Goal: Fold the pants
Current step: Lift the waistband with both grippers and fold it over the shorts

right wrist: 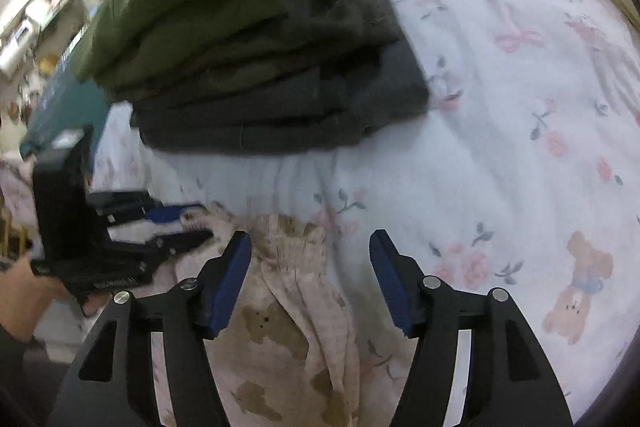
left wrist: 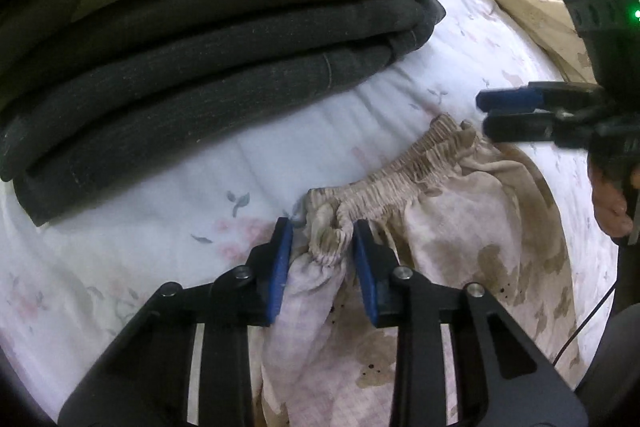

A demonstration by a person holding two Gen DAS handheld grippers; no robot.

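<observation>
Crowding pants [left wrist: 440, 247] – folded stack [left wrist: 200, 67] just behind | R gripper [right wrist: 310, 247] wide

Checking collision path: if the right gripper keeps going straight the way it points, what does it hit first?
Likely the white floral bedsheet: the open right gripper has bare sheet ahead between its fingers. The bear-print pants' elastic waistband lies by its left finger. The stack of folded dark pants sits further on; depth is unclear.
</observation>
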